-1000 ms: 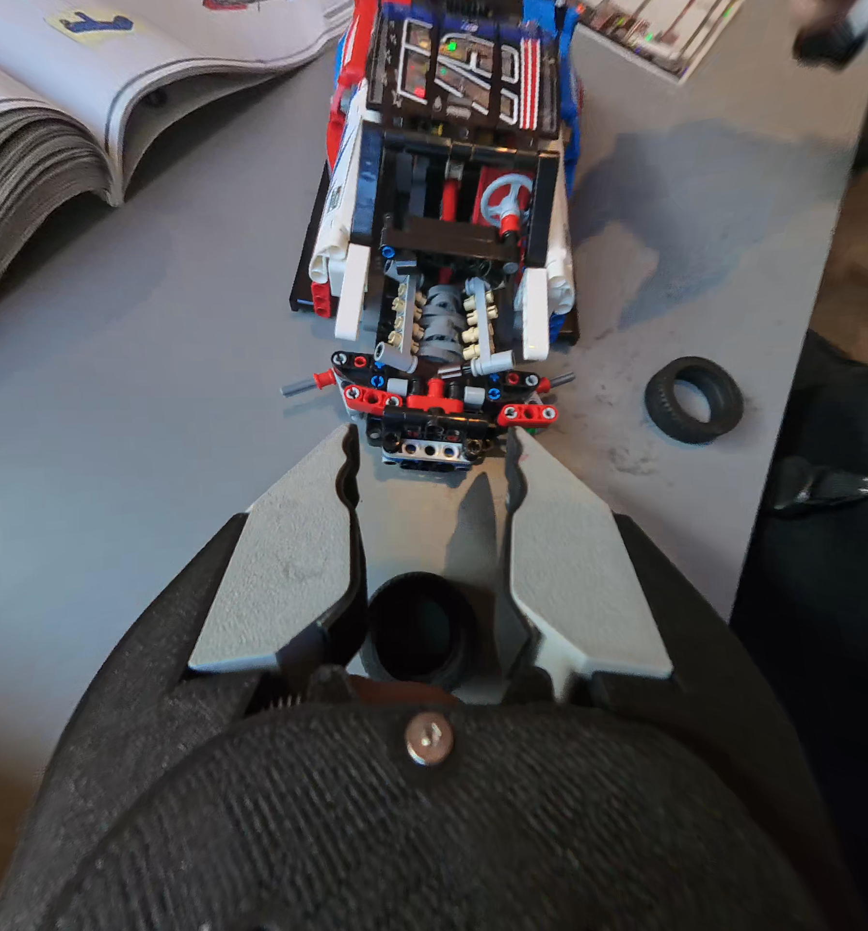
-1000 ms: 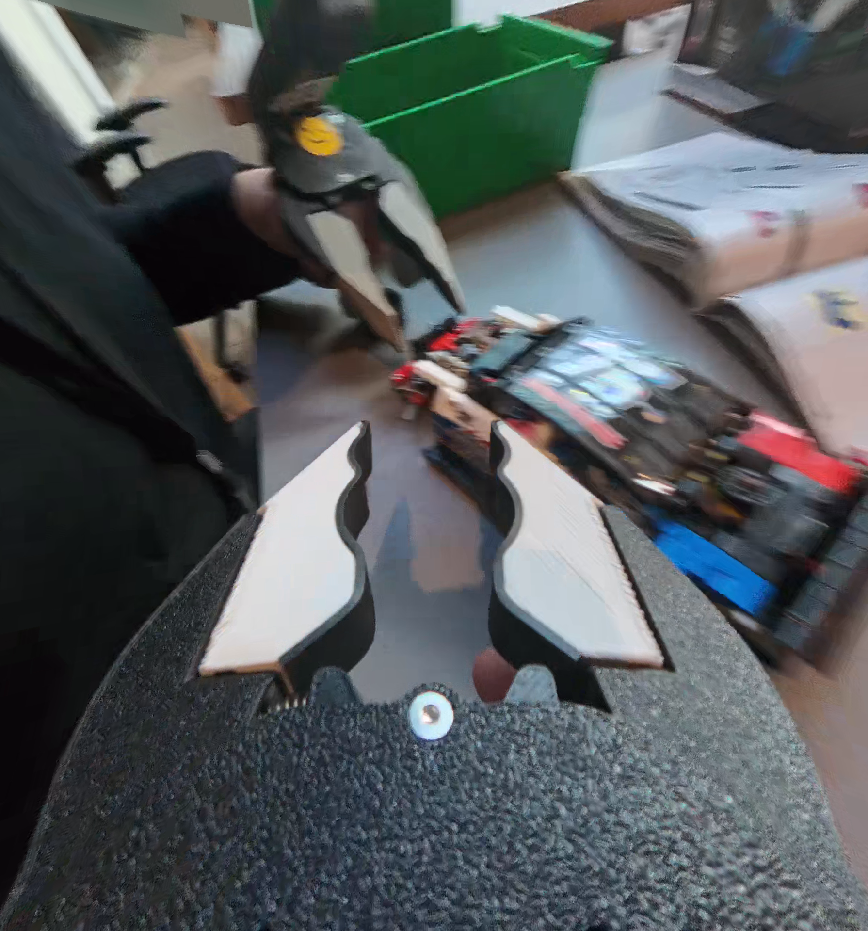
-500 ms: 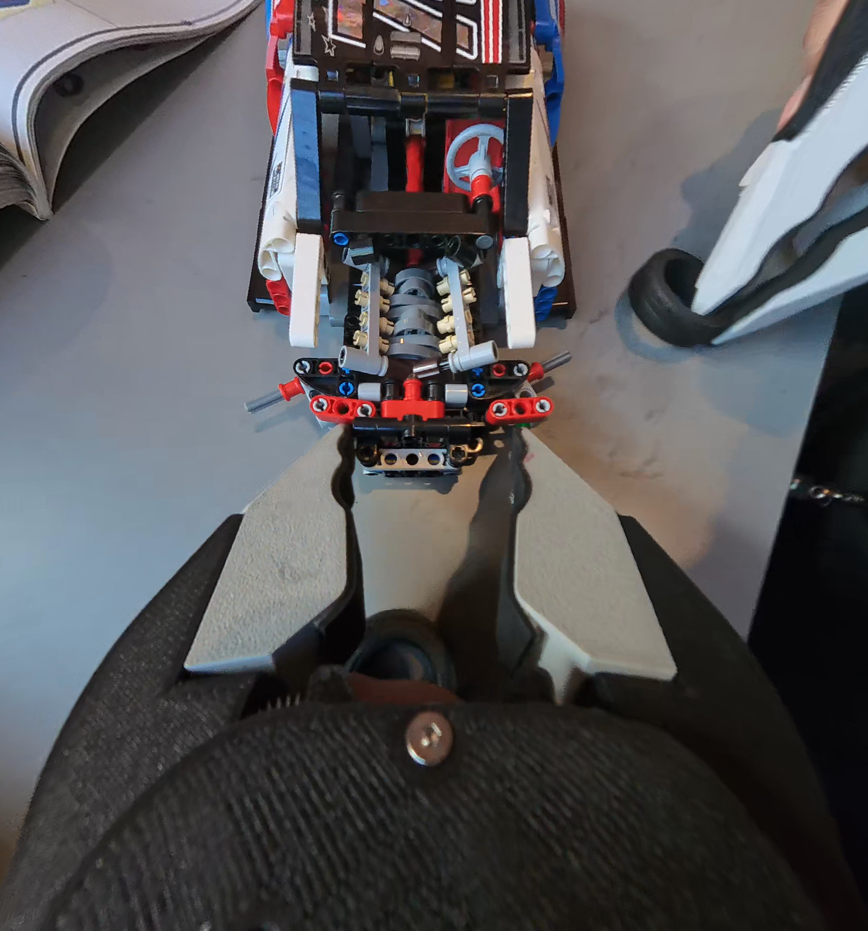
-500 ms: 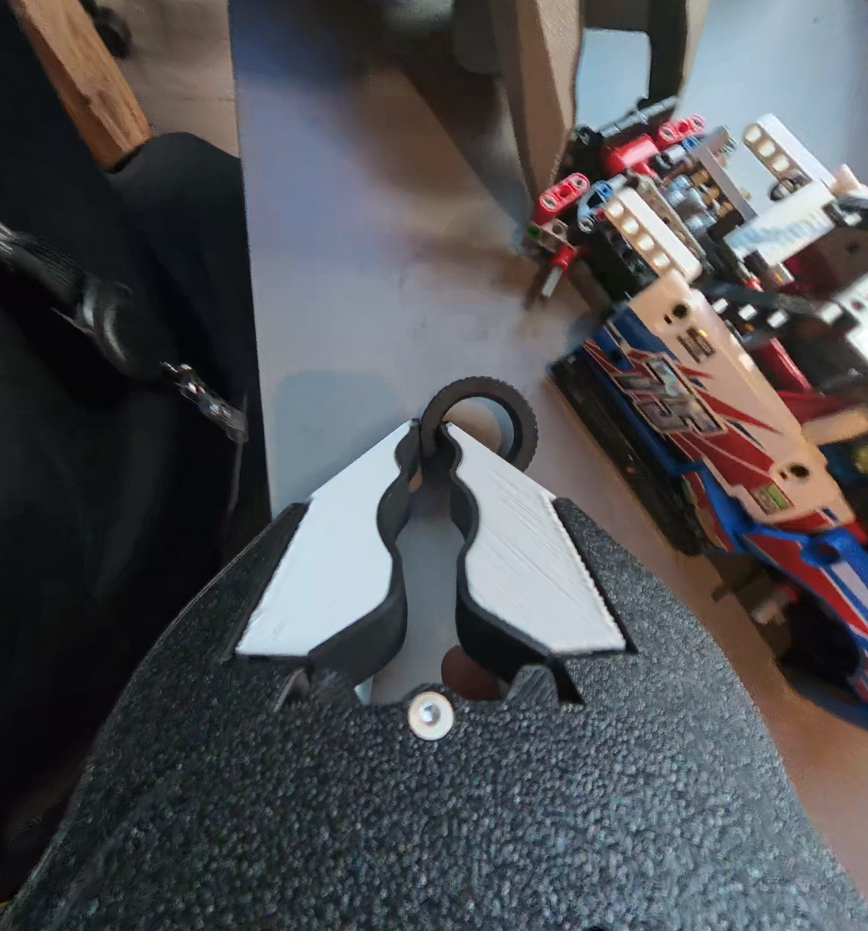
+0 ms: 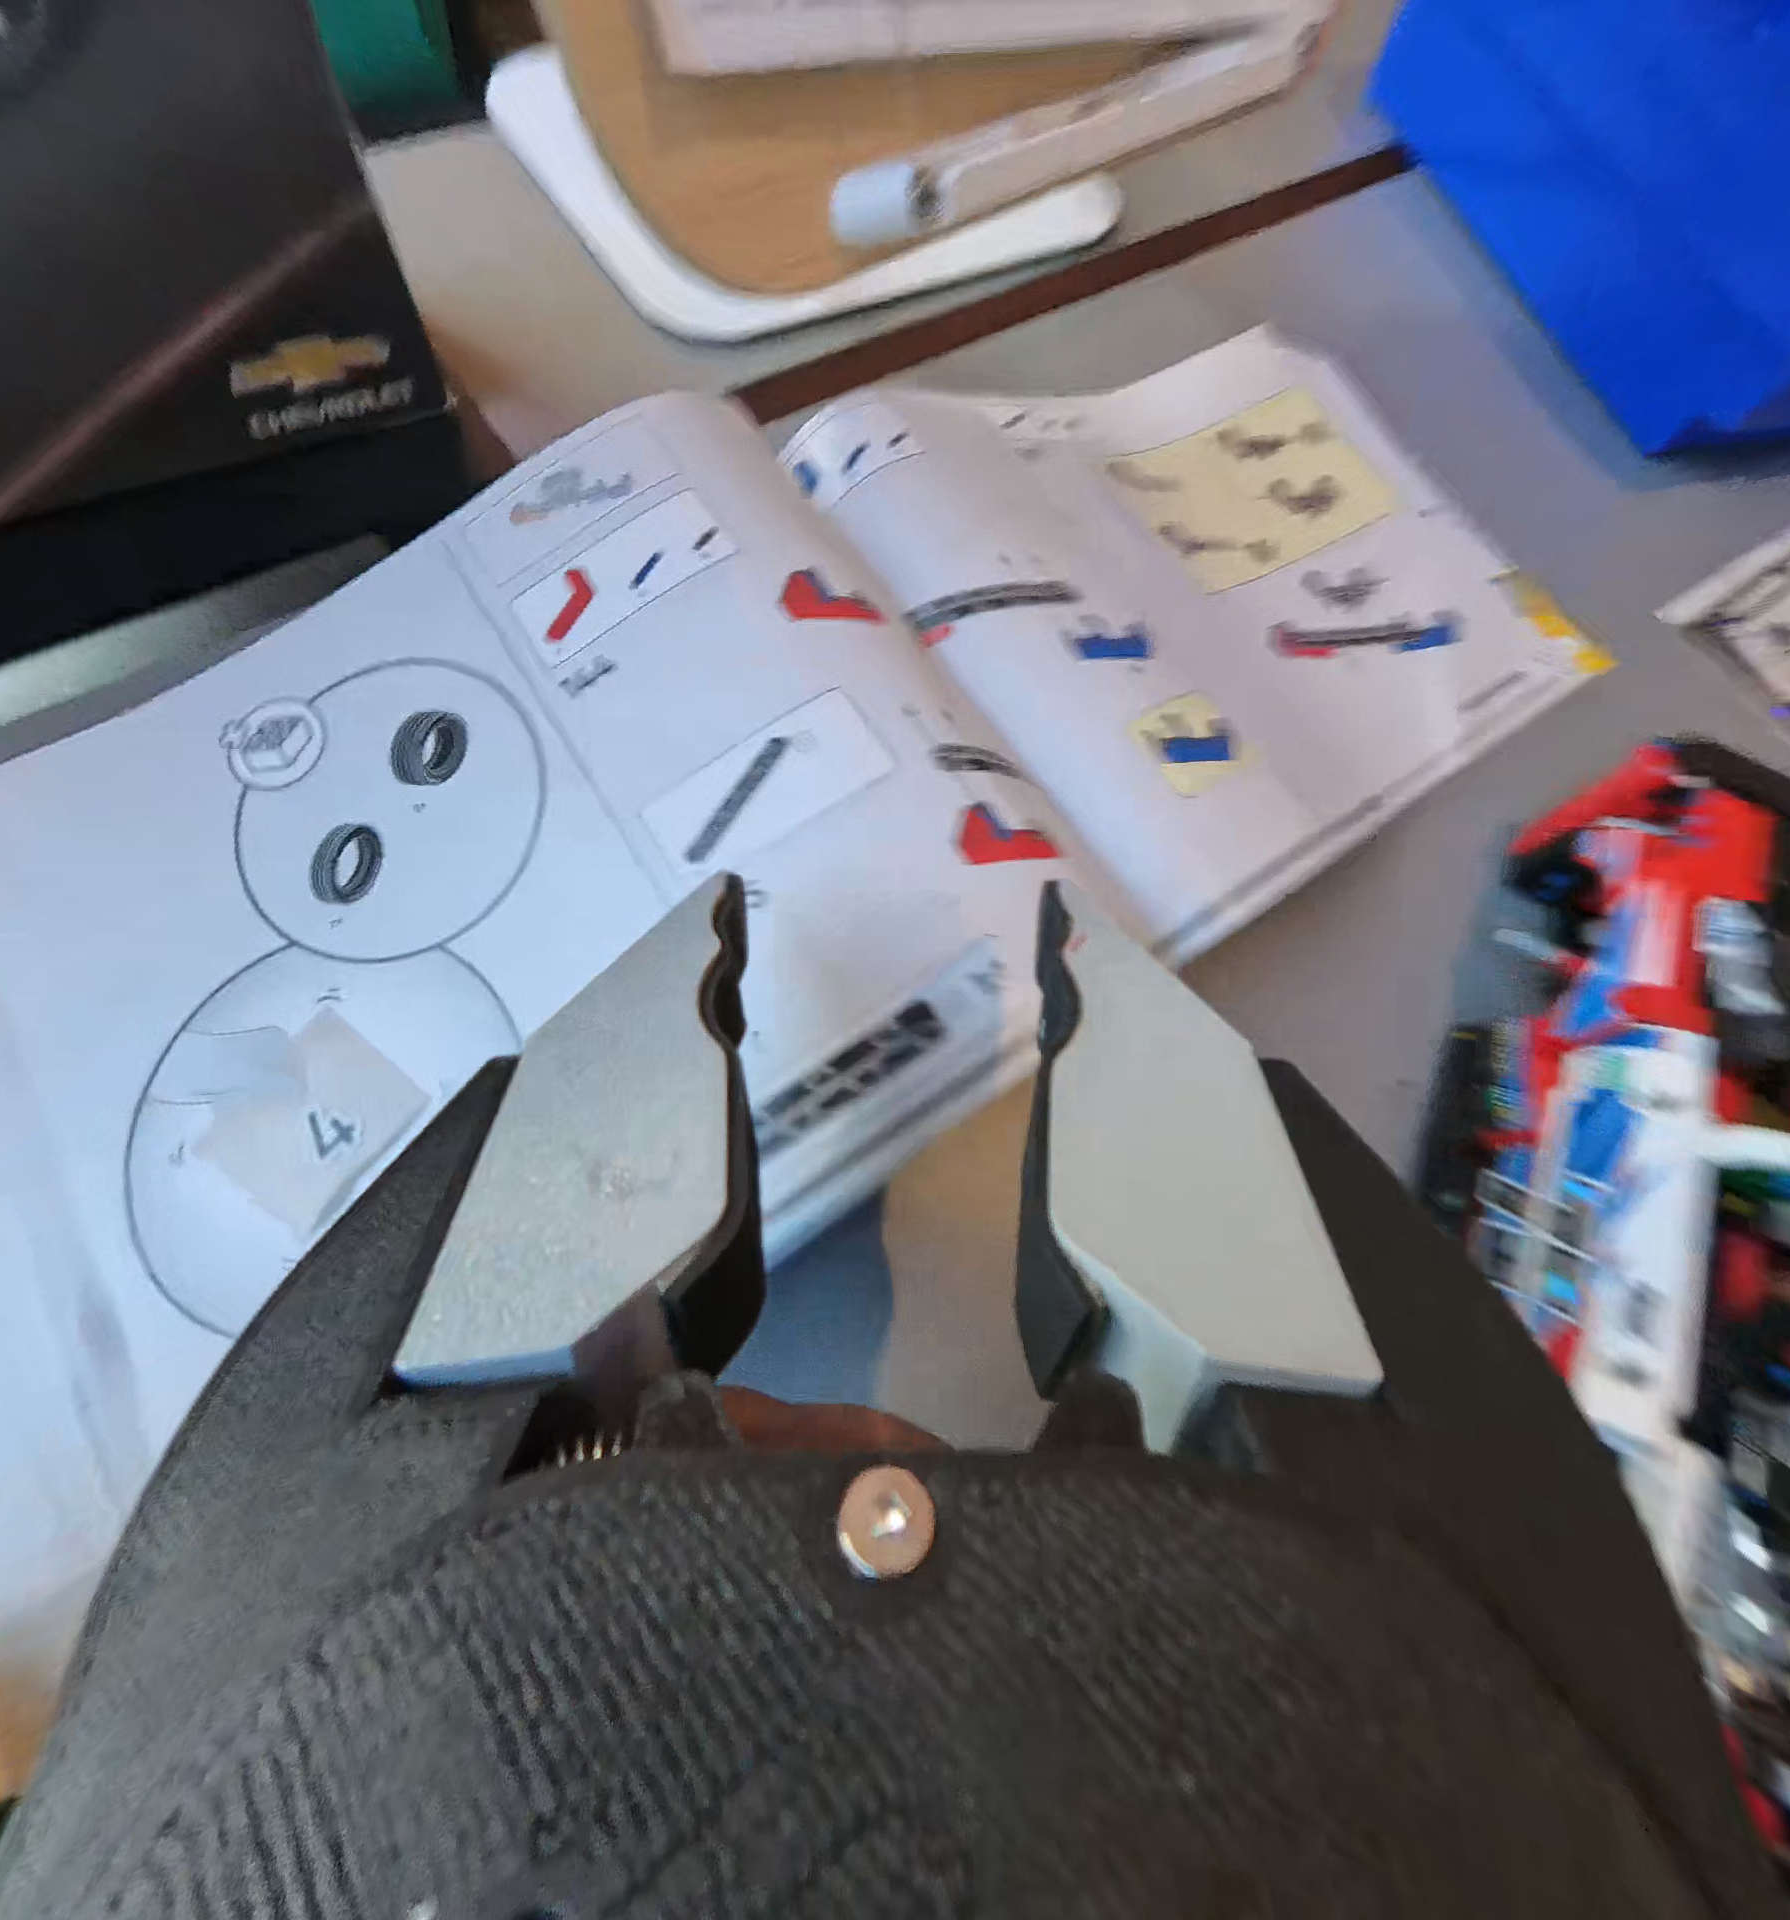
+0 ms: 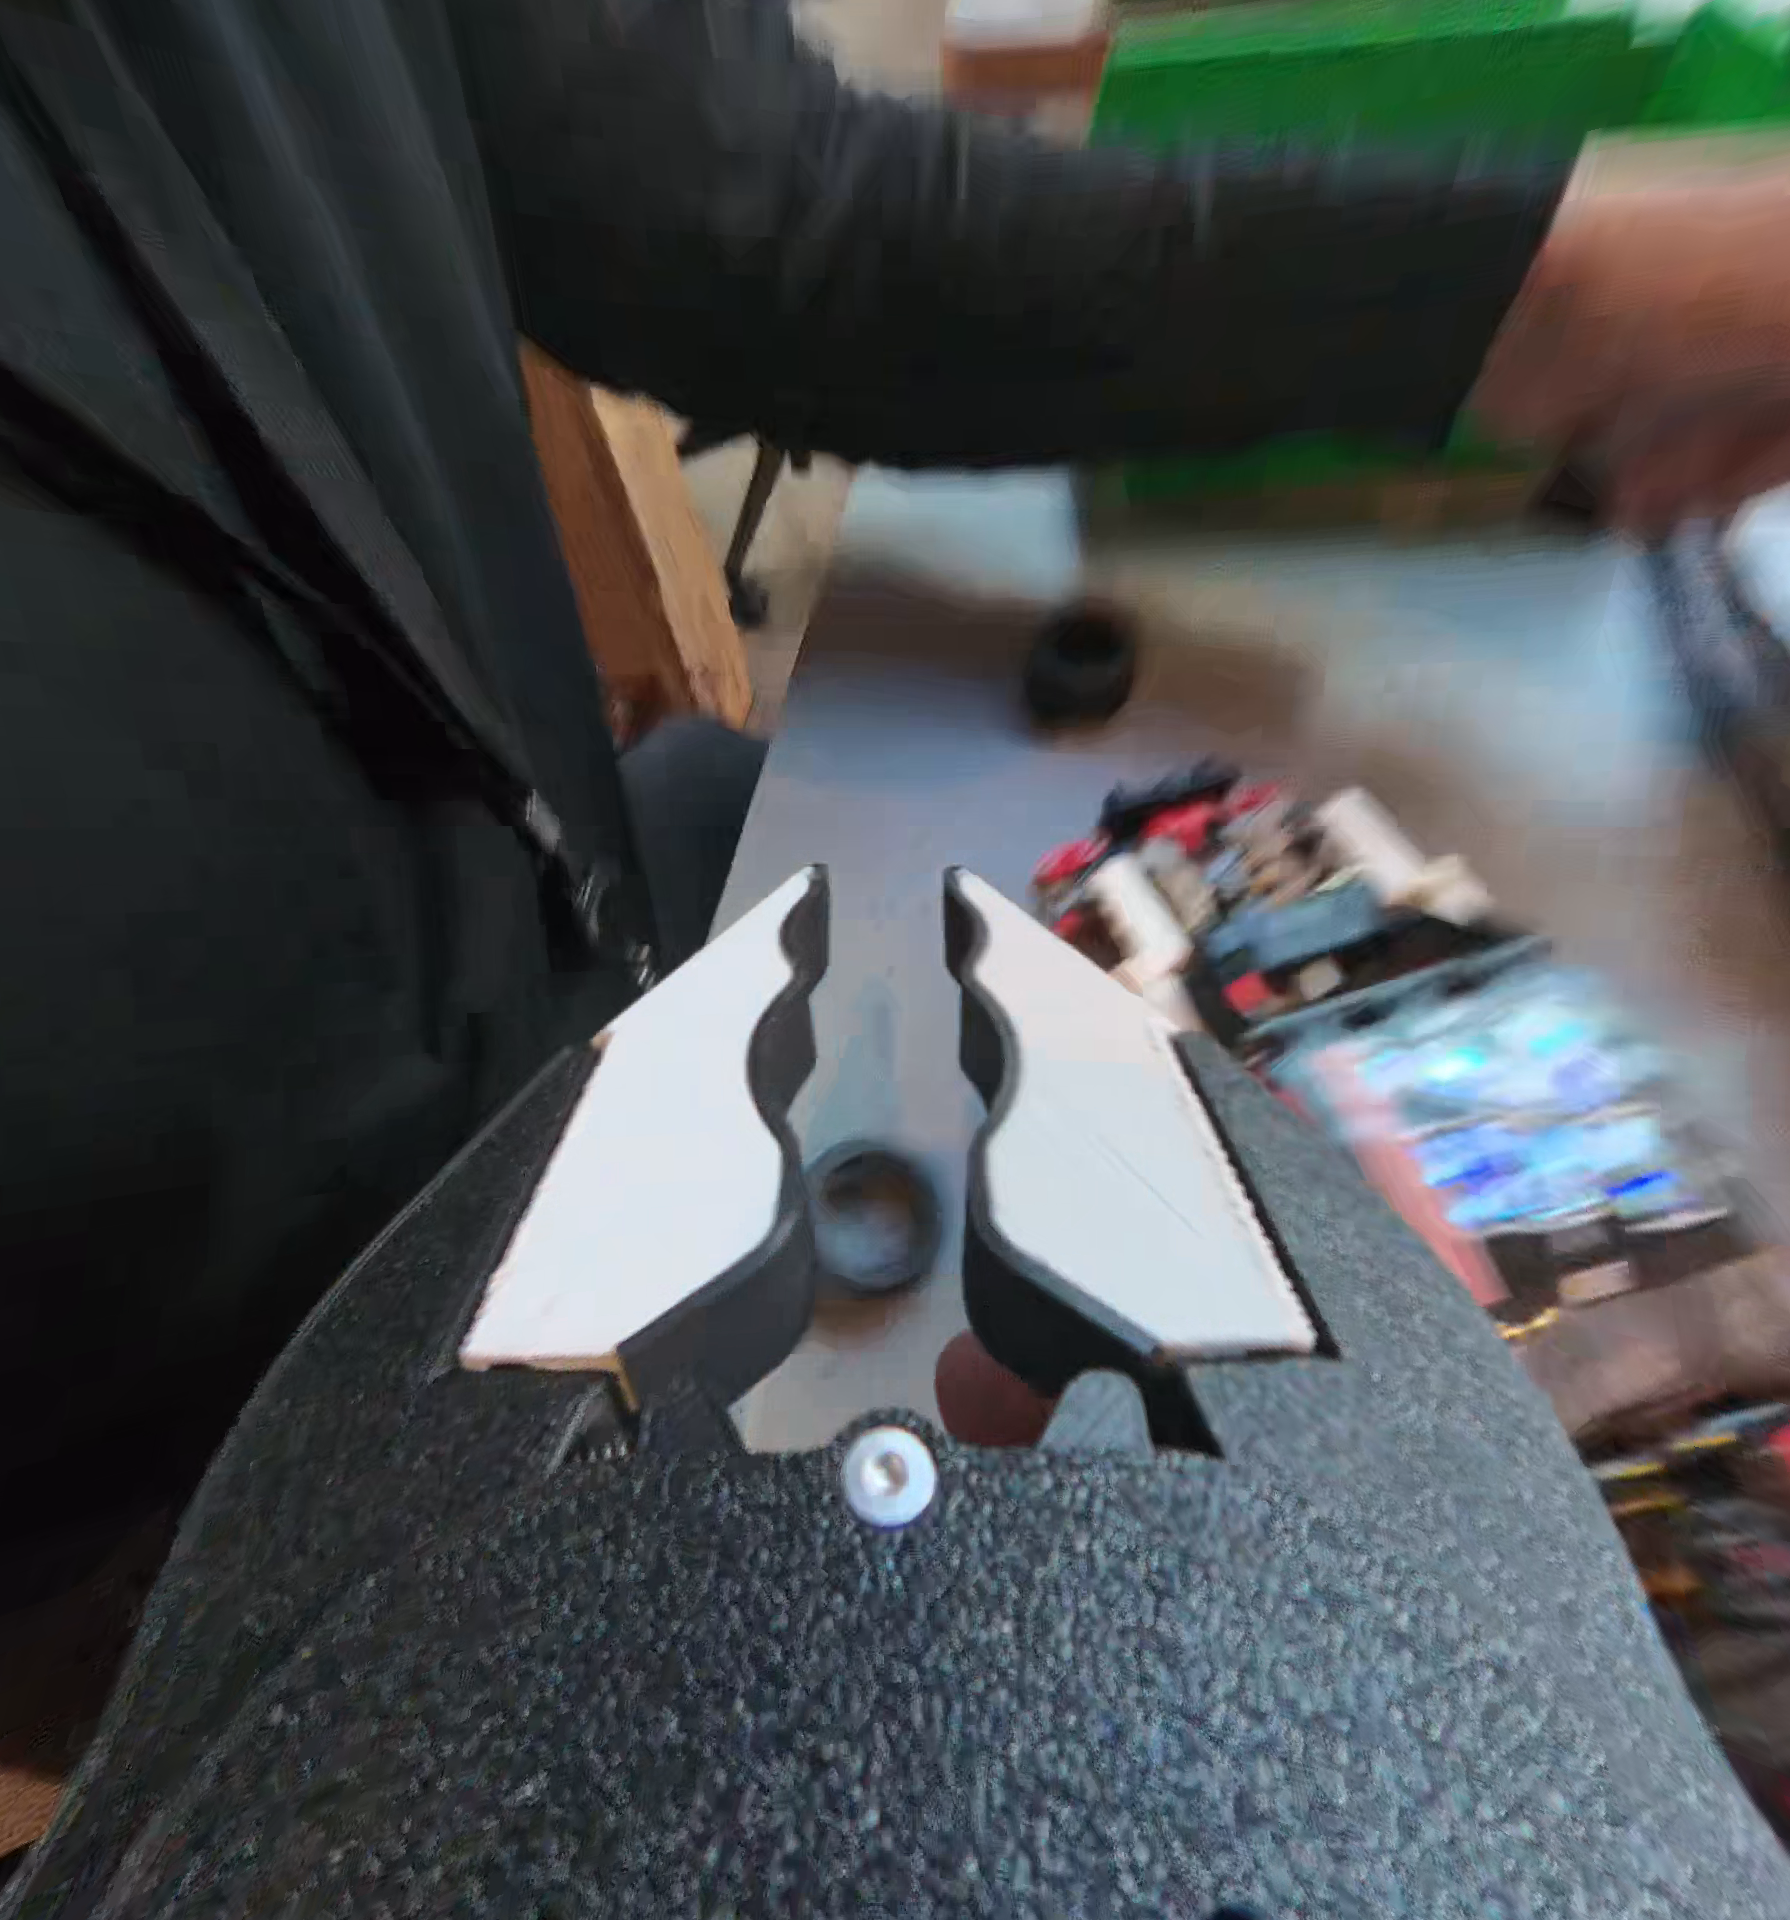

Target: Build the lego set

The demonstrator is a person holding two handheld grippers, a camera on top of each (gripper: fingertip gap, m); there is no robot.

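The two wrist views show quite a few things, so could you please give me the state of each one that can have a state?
left gripper: open, empty, above the booklet.
right gripper: open, gripping nothing.
instruction booklet: lying open on the table.
near tyre: loose on the table, seen between the right gripper's fingers, not clamped.
far tyre: loose on the table, blurred.
lego car: partly built, on the table.

L gripper (image 5: 886, 904): jaws wide apart, empty | R gripper (image 6: 886, 894): jaws parted, nothing clamped | left sleeve (image 6: 974, 281): black, reached across view
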